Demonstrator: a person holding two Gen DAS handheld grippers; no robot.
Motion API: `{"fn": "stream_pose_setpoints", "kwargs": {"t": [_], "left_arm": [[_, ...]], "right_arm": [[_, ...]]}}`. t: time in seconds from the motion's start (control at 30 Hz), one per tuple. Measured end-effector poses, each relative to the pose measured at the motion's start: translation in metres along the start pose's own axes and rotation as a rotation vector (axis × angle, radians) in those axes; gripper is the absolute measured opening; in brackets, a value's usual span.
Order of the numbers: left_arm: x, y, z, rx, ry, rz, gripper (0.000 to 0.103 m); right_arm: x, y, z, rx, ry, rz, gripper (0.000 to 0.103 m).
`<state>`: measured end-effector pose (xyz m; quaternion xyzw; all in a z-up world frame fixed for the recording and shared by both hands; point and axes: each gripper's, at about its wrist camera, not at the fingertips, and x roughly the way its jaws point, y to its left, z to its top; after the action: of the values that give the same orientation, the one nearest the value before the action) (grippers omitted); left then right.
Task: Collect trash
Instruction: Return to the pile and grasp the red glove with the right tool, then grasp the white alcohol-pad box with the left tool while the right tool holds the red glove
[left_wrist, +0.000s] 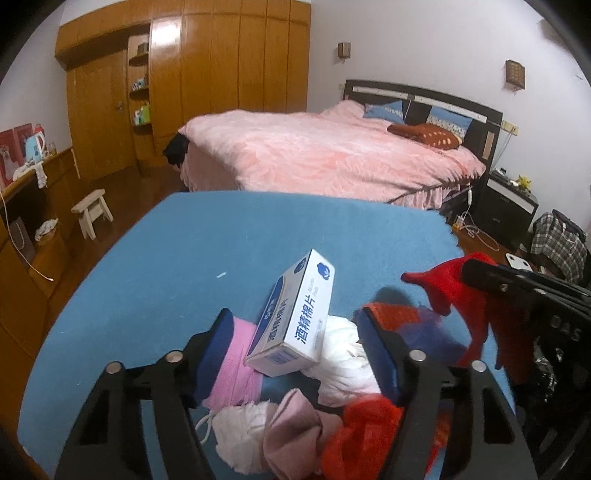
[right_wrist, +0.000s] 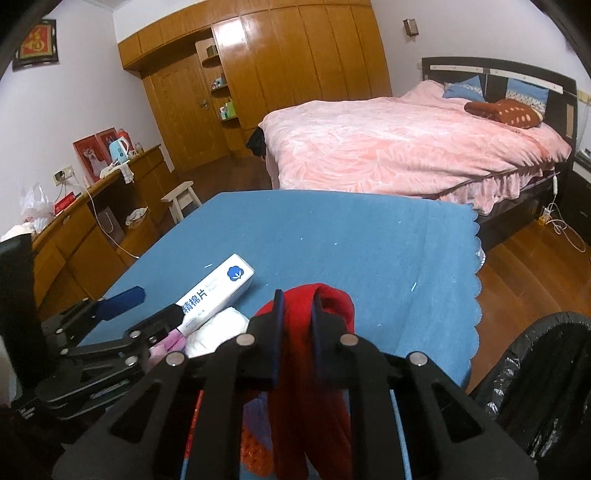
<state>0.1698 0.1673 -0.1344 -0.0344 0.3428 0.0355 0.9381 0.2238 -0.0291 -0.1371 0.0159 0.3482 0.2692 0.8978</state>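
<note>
Dangling lengthwise from right tool (right_wrist: 297, 306): red cloth (right_wrist: 332, 302)

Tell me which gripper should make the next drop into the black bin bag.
Right. The right gripper is clamped on the red cloth, with the bin bag beside it.

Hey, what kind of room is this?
A bedroom in a home, most likely: a bed with a pink cover, a tall wooden wardrobe along the wall, and a nightstand beside the bed.

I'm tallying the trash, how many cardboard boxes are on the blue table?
1: the white box lies atop the soft pile near the table's front edge, between the left gripper's fingers. Others may be hidden underneath.
</note>
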Motion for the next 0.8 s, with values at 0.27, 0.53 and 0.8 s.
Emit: {"fn": "stream_pose_setpoints", "kwargs": {"t": [0.27, 0.53, 0.8], "left_arm": [[0.026, -0.001, -0.004, 0.010, 0.075, -0.011, 0.059], [0.035, 0.000, -0.012, 0.009, 0.102, 0.020, 0.059], [0.034, 0.005, -0.006, -0.022, 0.097, -0.004, 0.043]], "right_arm": [[0.009, 0.001, -0.001, 0.000, 0.015, 0.006, 0.013], [0.014, 0.001, -0.007, 0.006, 0.027, 0.008, 0.013], [0.014, 0.004, -0.007, 0.002, 0.028, 0.015, 0.013]]}}
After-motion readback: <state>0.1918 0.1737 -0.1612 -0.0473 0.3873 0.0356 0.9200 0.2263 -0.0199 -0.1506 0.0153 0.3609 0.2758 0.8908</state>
